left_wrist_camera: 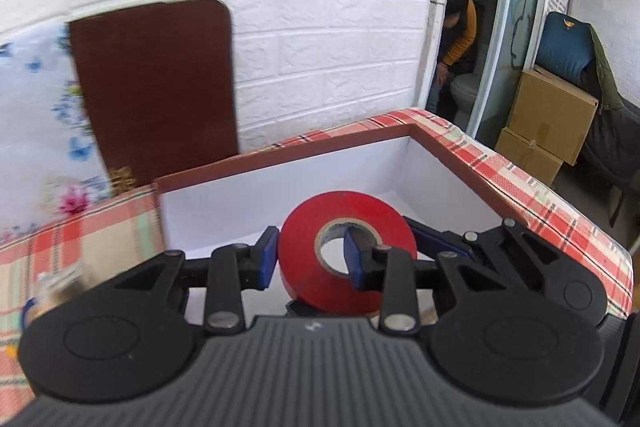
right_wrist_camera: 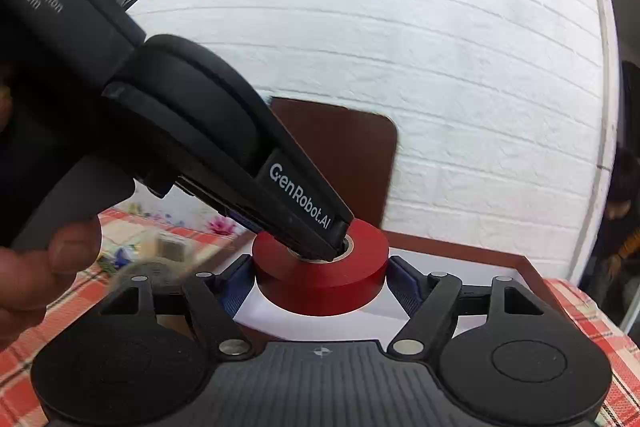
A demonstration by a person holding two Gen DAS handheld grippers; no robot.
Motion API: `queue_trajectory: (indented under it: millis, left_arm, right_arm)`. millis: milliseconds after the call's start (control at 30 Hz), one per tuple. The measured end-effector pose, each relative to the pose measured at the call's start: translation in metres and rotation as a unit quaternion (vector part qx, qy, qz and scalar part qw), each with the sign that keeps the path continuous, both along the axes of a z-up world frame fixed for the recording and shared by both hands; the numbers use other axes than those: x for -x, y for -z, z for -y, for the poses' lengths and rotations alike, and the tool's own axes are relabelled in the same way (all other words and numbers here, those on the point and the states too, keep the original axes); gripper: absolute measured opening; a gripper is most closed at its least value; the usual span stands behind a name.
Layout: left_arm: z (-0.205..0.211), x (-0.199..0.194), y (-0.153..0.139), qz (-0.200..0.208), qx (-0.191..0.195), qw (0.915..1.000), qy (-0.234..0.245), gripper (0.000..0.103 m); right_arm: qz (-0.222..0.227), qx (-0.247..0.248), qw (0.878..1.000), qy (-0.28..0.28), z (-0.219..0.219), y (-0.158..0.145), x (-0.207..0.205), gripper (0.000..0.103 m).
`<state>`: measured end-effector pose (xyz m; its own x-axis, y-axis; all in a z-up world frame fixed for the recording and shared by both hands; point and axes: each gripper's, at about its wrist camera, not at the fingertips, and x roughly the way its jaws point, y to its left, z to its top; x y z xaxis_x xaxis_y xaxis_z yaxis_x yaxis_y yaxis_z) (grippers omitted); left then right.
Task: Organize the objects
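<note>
A white brick-pattern wall (left_wrist_camera: 312, 39) fills the background in both wrist views, with a dark brown rounded board (left_wrist_camera: 154, 87) leaning upright against it at about 10 o'clock in the left view. Below lies the table (left_wrist_camera: 520, 179), covered in a red and cream plaid cloth. On it sits an open rectangular box with a brown rim and white inside (left_wrist_camera: 224, 203); its far corner points toward 1 o'clock in the left view.

The roll of red tape with a pale cardboard core (left_wrist_camera: 344, 247) hangs over the white inside of the box, at the centre of both views. In the left view the left gripper (left_wrist_camera: 310, 257) pinches one side of the ring: one blue pad presses the outer face at the roll's 9 o'clock, the other blue pad sits inside the core hole, so the wall of the roll is clamped between them.

In the right view the right gripper (right_wrist_camera: 320, 279) frames the same roll, its blue pads at the roll's 9 and 3 o'clock. The jaws stand spread about as wide as the roll; whether the pads press it or merely flank it cannot be told. The left gripper's black body comes down from 10 o'clock, its tip in the core. A person's hand (right_wrist_camera: 44, 267) shows blurred at 8 o'clock.
</note>
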<state>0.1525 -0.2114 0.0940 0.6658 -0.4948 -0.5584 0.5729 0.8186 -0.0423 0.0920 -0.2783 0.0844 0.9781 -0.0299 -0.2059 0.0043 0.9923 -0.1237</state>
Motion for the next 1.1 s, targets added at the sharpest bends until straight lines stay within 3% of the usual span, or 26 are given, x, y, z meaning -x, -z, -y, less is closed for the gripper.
queue_trajectory:
  millis: [233,400,567,700,933,1100]
  left_arm:
    - [0.026,-0.020,0.015,-0.027,-0.017,0.9994,-0.015,0.042]
    - [0.010,-0.007,0.006,-0.011,-0.003,0.9997,-0.023,0.043]
    - [-0.041,0.017,-0.014,0.011,0.029,0.9972,-0.068,0.047]
    - [-0.096,0.030,-0.011,0.008,0.039,0.9917,-0.122,0.047]
    - [-0.186,0.042,0.037,-0.039,0.009,0.9720,-0.232,0.047]
    - [-0.243,0.051,0.068,-0.078,0.023,0.9571,-0.278,0.047]
  right_arm:
    - [-0.035,-0.010,0.999,0.026,0.031,0.012,-0.035,0.071]
    - [-0.016,-0.022,0.999,0.028,0.031,0.009,-0.027,0.071]
    - [0.007,-0.039,0.999,0.018,0.018,-0.001,0.000,0.071]
    - [0.011,-0.047,0.999,-0.017,-0.010,-0.004,0.020,0.071]
    - [-0.038,-0.020,0.993,-0.108,-0.087,0.011,0.043,0.068]
    - [-0.089,0.021,0.985,-0.149,-0.121,0.023,0.015,0.049]
